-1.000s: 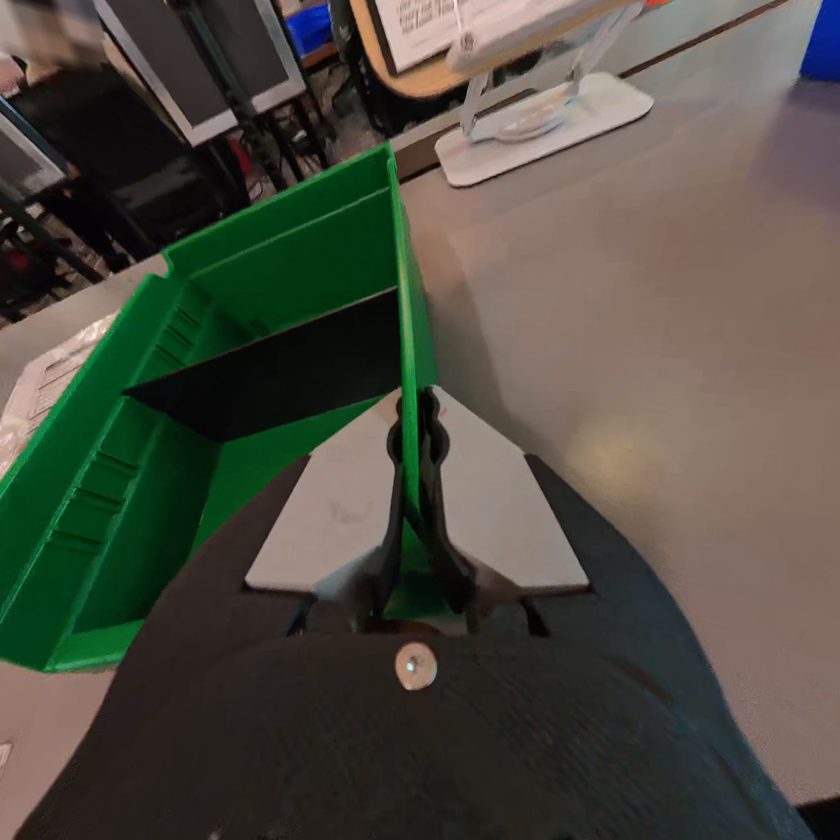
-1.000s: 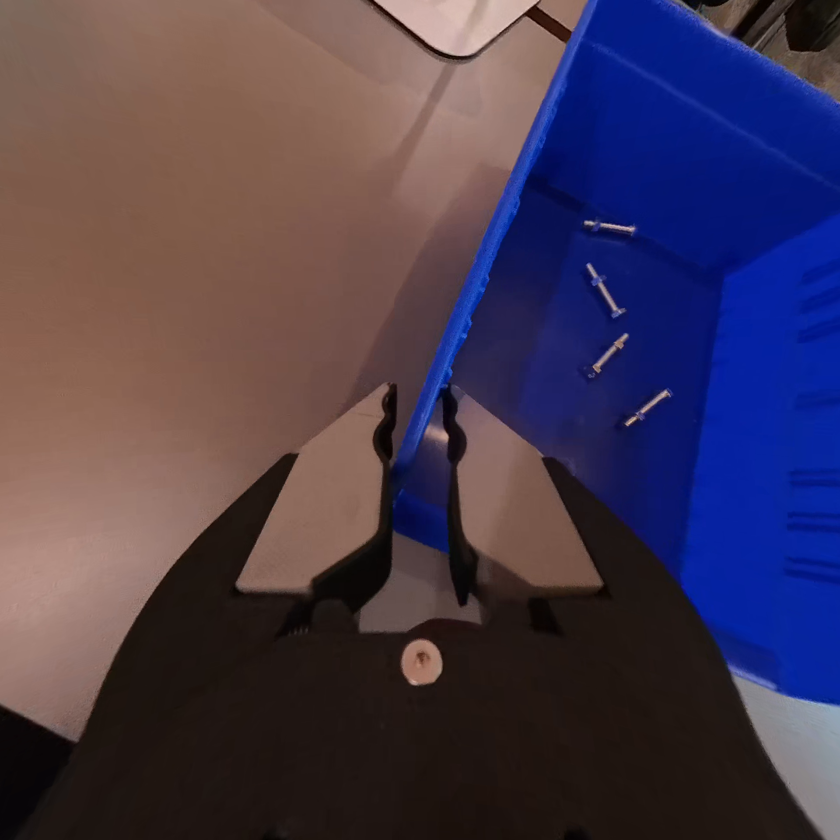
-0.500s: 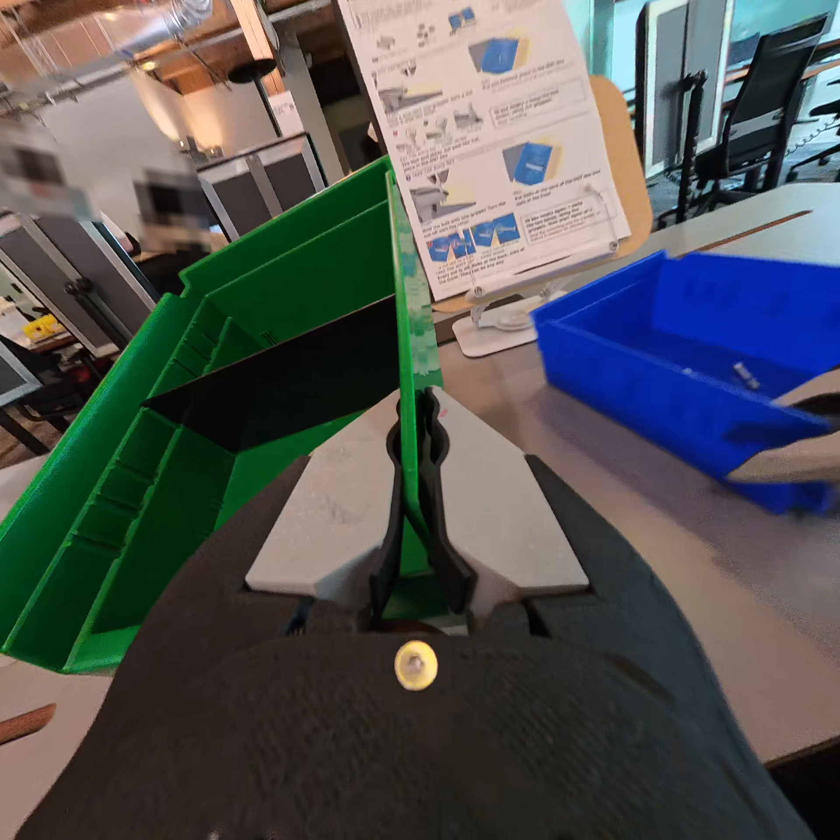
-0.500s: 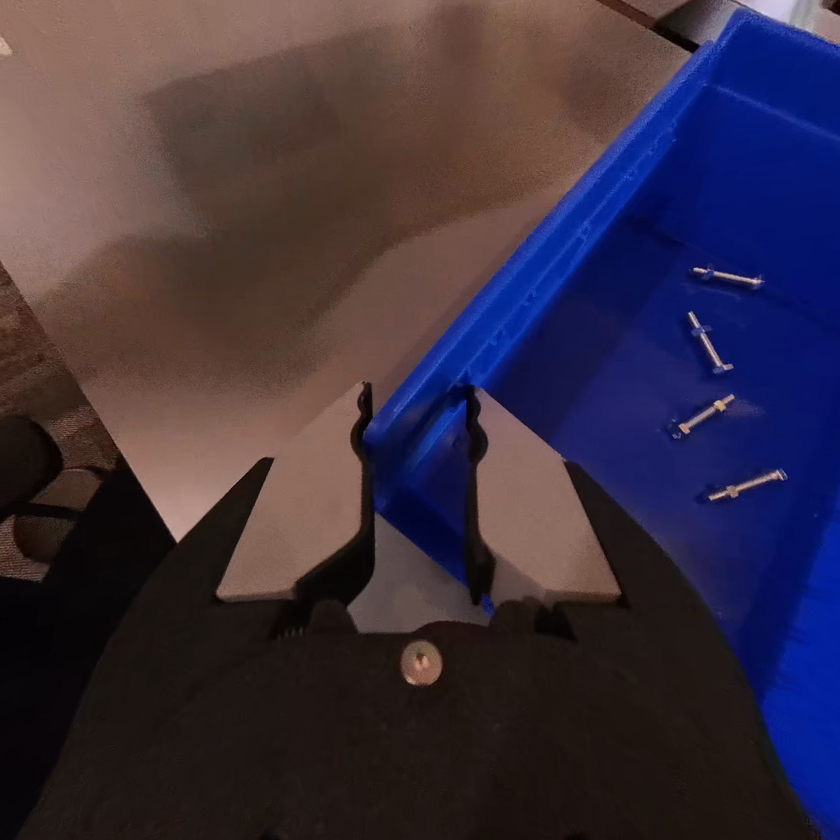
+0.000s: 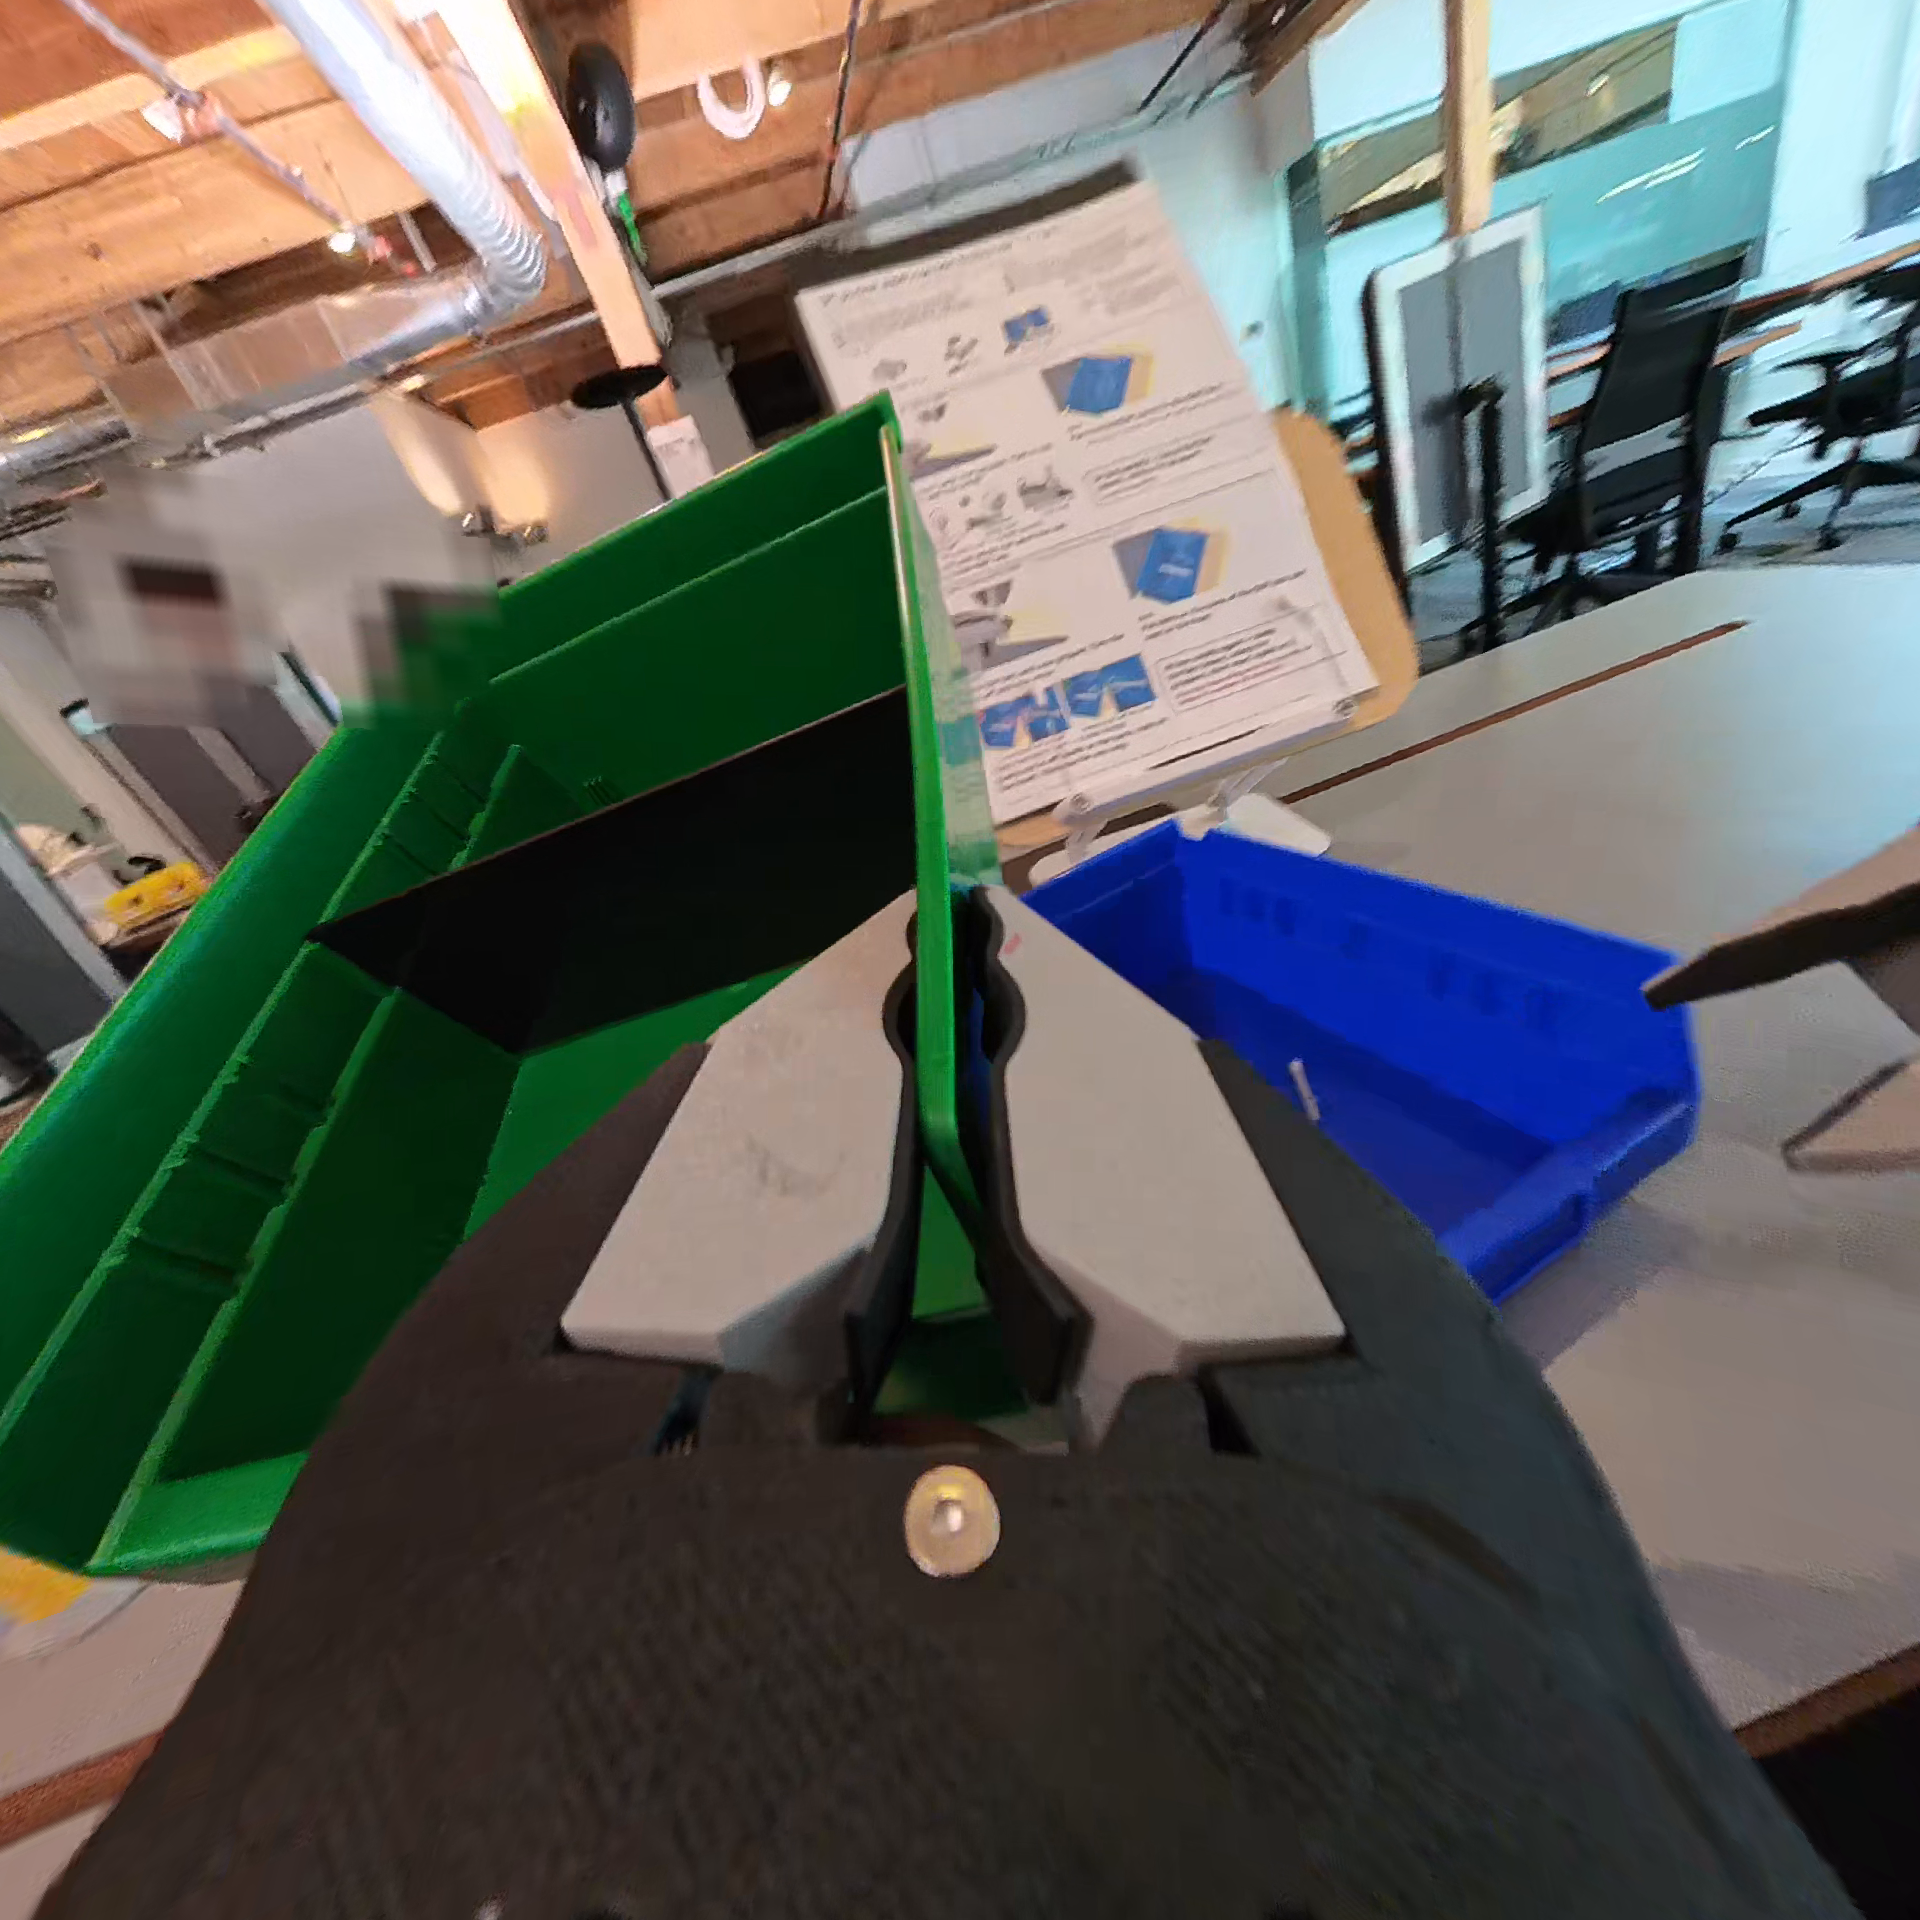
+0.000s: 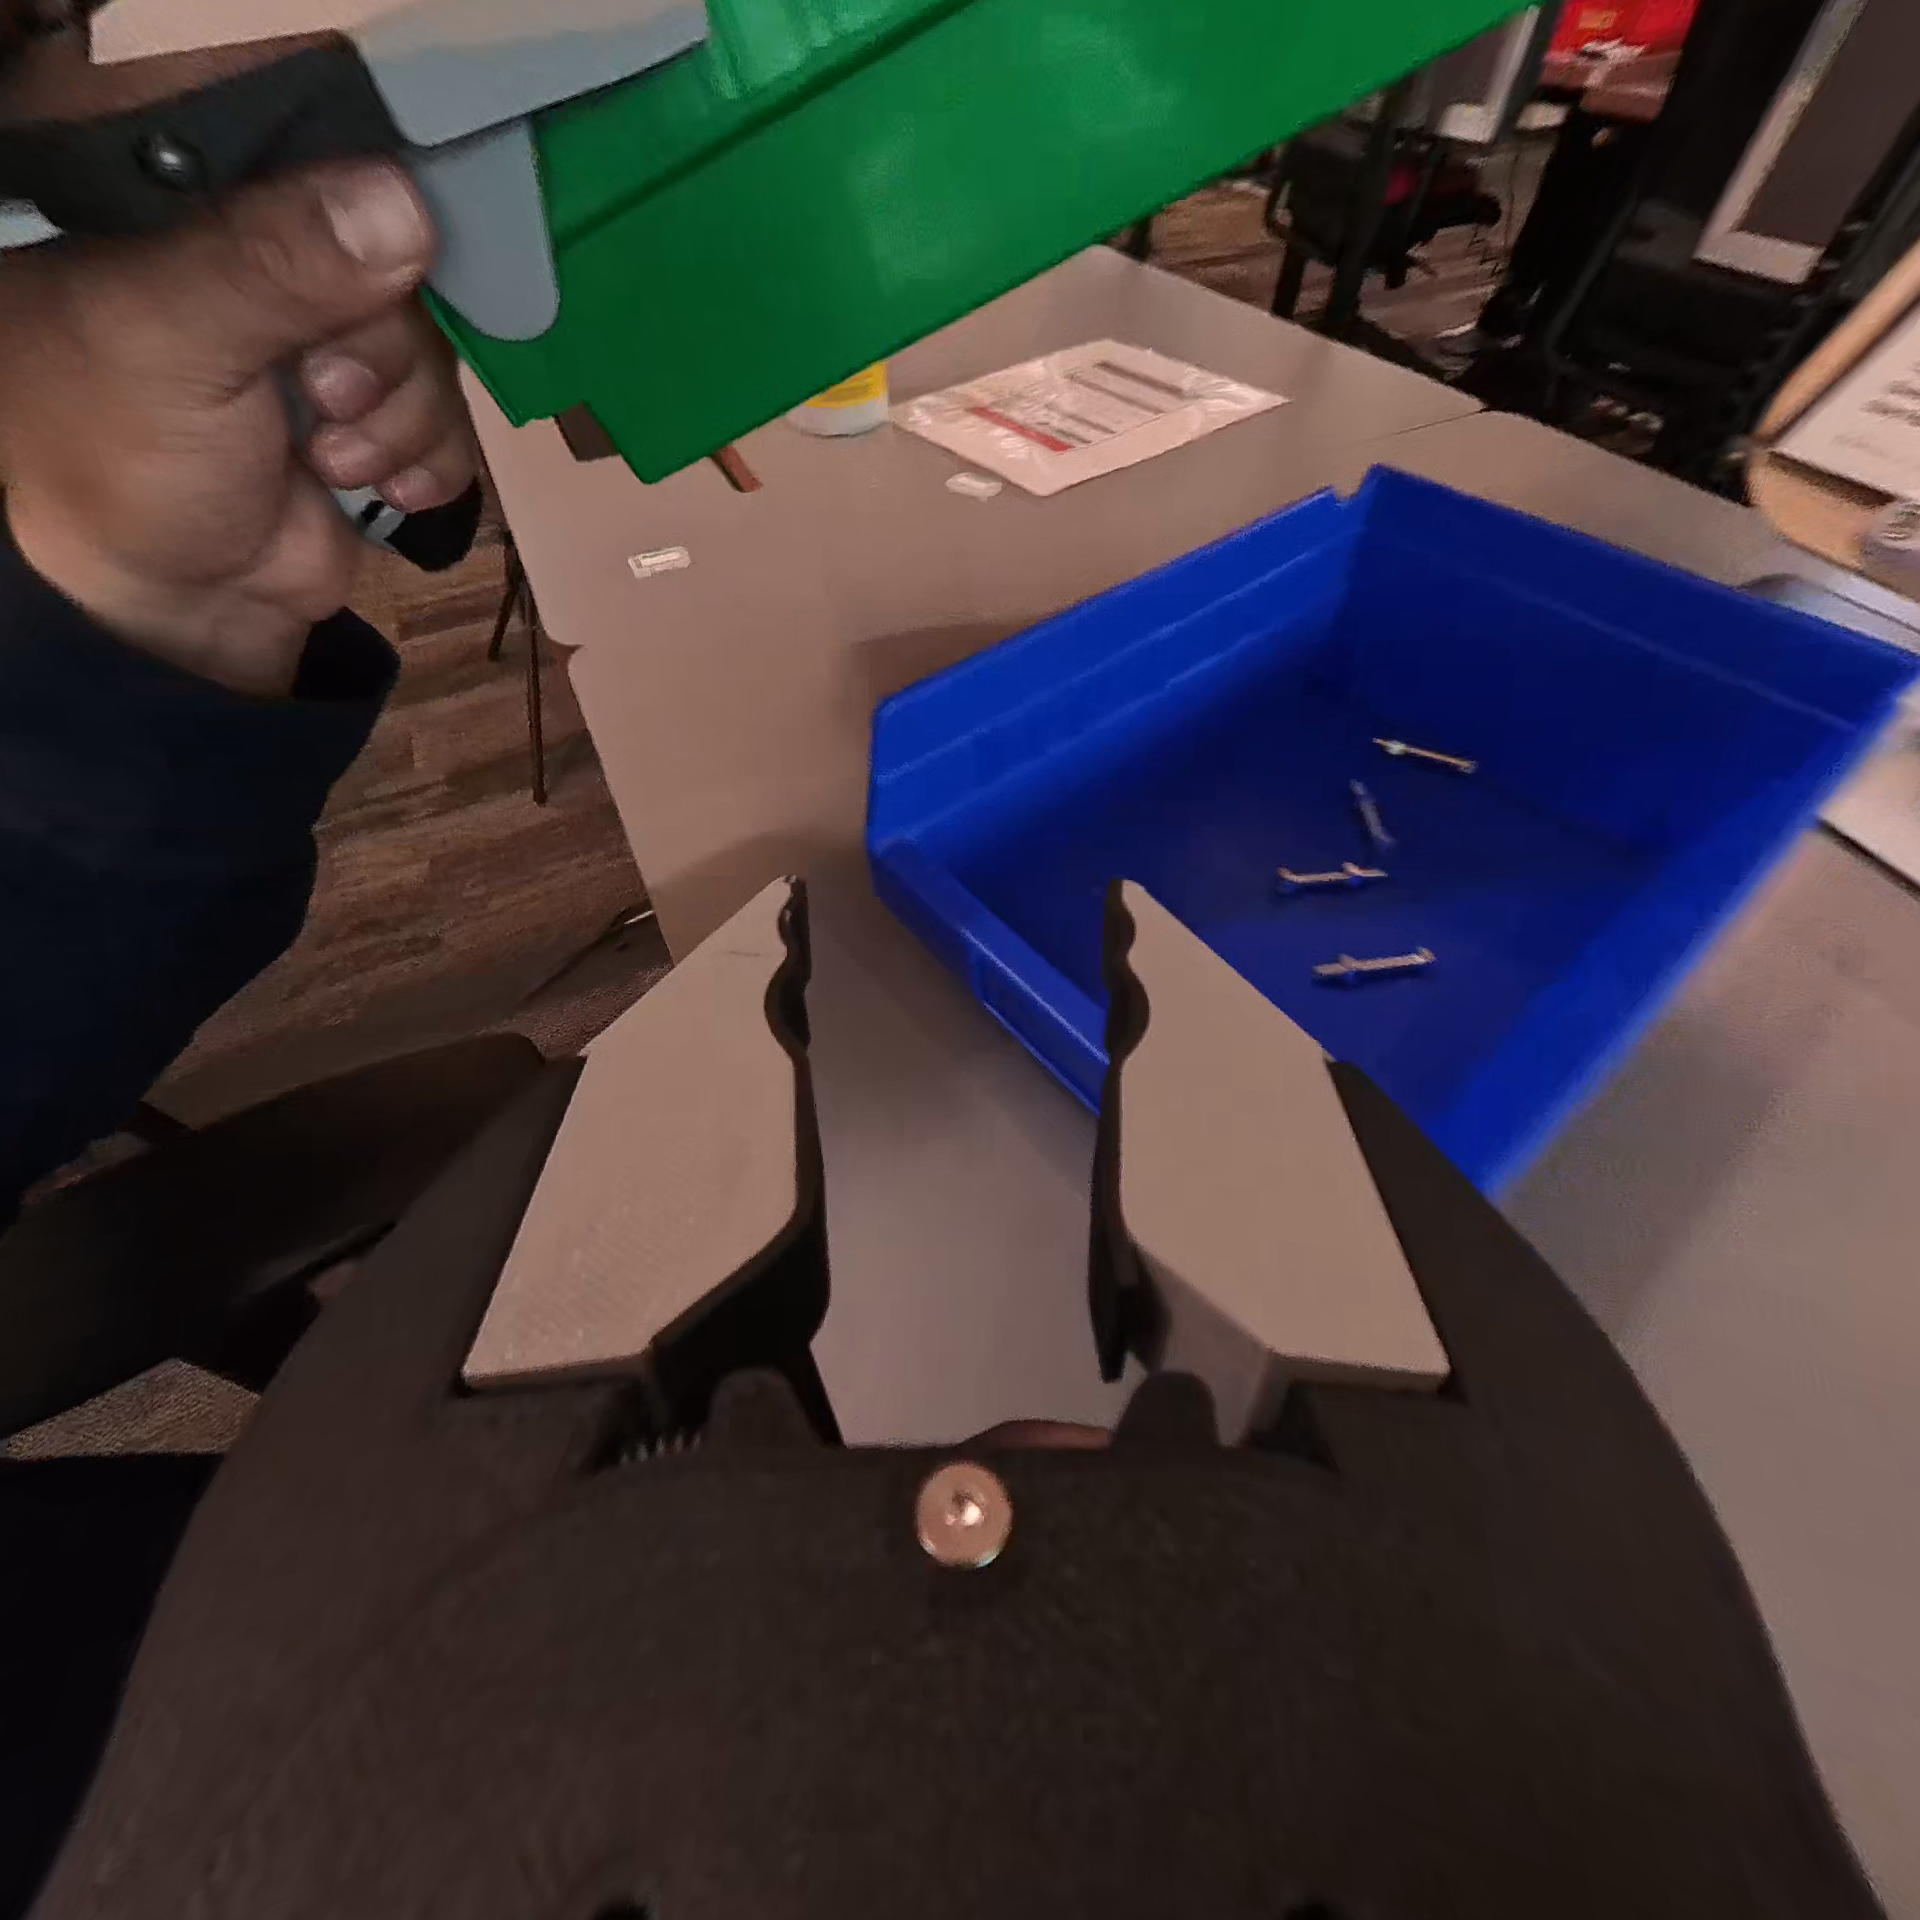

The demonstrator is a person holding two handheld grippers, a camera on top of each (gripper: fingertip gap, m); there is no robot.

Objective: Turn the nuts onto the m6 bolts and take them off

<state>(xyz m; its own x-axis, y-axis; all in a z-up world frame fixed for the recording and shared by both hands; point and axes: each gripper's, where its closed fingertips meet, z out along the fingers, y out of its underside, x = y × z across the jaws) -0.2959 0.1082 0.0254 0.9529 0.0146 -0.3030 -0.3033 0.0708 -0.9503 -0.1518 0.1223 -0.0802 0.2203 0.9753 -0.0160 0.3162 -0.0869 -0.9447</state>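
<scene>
The left gripper (image 5: 951,966) pinches the side wall of a green bin (image 5: 665,665), held up off the grey table (image 6: 727,665), while the right gripper (image 6: 956,935) hangs spread and empty beside the near corner of a blue bin (image 6: 1049,748) on the table, four bolts (image 6: 1371,964) on its floor.

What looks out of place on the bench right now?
The green bin is off the table, tilted in the air, clamped by its side wall in the left gripper. The blue bin sits flat with four bolts. The right gripper is open, empty.
</scene>
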